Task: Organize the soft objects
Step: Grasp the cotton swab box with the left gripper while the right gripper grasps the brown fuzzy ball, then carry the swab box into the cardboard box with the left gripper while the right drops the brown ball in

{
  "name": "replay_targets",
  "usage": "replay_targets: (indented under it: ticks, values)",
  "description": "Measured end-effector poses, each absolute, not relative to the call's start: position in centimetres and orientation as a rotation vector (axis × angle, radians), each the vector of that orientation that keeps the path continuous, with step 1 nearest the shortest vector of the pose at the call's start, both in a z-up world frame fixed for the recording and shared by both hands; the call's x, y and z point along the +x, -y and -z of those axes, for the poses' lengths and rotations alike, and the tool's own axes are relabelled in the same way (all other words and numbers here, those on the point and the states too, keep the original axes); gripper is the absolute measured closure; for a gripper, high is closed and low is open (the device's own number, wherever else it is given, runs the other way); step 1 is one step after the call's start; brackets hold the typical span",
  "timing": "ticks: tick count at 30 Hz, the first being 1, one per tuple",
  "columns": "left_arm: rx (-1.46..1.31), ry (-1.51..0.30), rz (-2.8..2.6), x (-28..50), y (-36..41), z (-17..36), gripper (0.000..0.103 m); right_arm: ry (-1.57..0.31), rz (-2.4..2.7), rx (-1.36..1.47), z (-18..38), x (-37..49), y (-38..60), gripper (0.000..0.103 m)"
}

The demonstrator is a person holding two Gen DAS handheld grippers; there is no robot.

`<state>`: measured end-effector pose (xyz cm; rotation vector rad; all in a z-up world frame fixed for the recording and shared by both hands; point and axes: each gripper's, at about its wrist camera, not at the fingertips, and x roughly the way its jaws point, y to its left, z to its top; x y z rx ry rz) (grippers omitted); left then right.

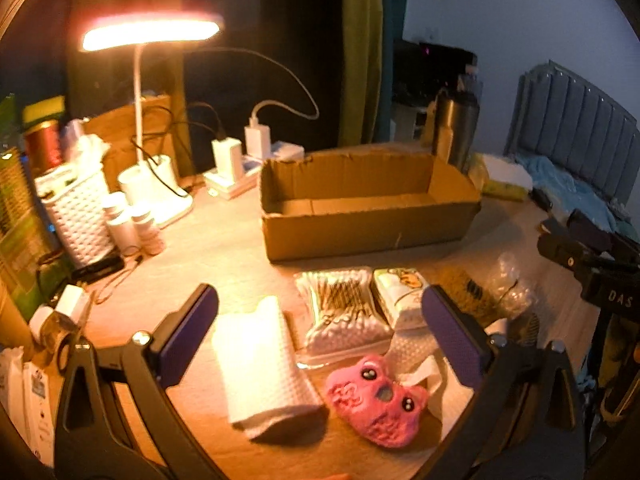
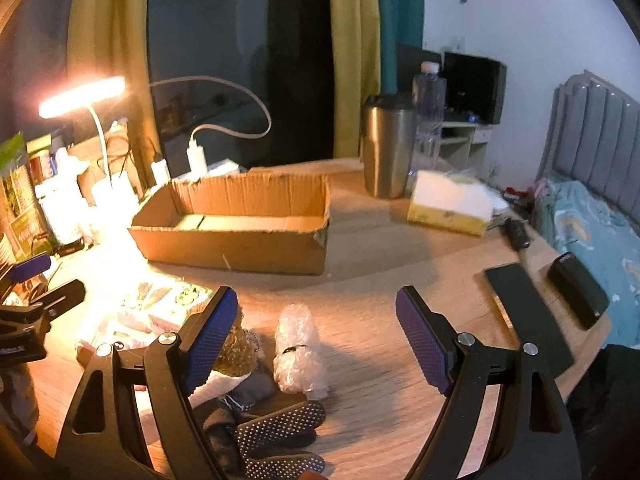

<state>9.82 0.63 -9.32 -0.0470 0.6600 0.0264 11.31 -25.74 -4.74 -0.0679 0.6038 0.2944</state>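
An open cardboard box (image 1: 368, 216) stands empty at the table's middle; it also shows in the right wrist view (image 2: 236, 236). My left gripper (image 1: 320, 340) is open above a folded white towel (image 1: 264, 368), a pink plush face (image 1: 376, 400), a cotton swab pack (image 1: 344, 308) and a tissue pack (image 1: 404, 296). My right gripper (image 2: 316, 340) is open above a tied bubble wrap roll (image 2: 298, 354), a dotted dark glove (image 2: 276, 428) and a scouring pad (image 2: 238, 354). The right gripper also shows in the left wrist view (image 1: 576, 248).
A lit desk lamp (image 1: 148, 32), a white basket (image 1: 80, 216), small bottles (image 1: 132, 228) and chargers (image 1: 256, 140) crowd the left back. A steel tumbler (image 2: 386, 146), water bottle (image 2: 430, 116) and tissue box (image 2: 450, 204) stand right. Two dark phones (image 2: 576, 292) lie near the right edge.
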Motion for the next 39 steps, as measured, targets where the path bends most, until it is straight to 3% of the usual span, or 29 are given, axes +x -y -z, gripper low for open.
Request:
replay_targets:
  ticks: [10, 12, 14, 25, 27, 29, 31, 32, 39]
  values:
    - [-0.035, -0.744, 0.011, 12.8, 0.0, 11.6, 0.001, -0.667, -0.463, -0.085, 6.7, 13.0, 22.4, 0.019]
    - [-0.032, -0.754, 0.013, 13.1, 0.0, 11.8, 0.003, -0.673, -0.504, -0.085, 6.9, 13.2, 21.8, 0.019]
    - [-0.031, -0.769, 0.022, 13.5, 0.1, 12.2, 0.011, -0.685, -0.548, -0.087, 7.1, 13.4, 21.0, 0.019]
    - [-0.043, -0.884, 0.039, 16.3, 0.3, 15.1, 0.012, -0.812, -0.665, -0.069, 10.0, 15.3, 19.1, 0.022]
    - [-0.031, -0.891, 0.040, 16.5, 0.5, 15.3, 0.017, -0.816, -0.691, -0.066, 10.0, 15.4, 19.1, 0.023]
    - [-0.040, -0.916, 0.060, 16.8, 0.5, 15.8, 0.038, -0.819, -0.709, -0.066, 10.1, 15.4, 19.0, 0.035]
    - [-0.054, -0.932, 0.069, 17.0, 0.5, 16.0, 0.043, -0.835, -0.730, -0.071, 10.4, 15.5, 18.9, 0.053]
    - [-0.041, -0.926, 0.065, 16.9, 0.6, 15.9, 0.045, -0.840, -0.727, -0.088, 10.5, 15.6, 18.8, 0.058]
    - [-0.041, -0.891, 0.076, 16.3, 0.8, 14.9, 0.054, -0.816, -0.726, -0.100, 9.8, 15.5, 19.9, 0.064]
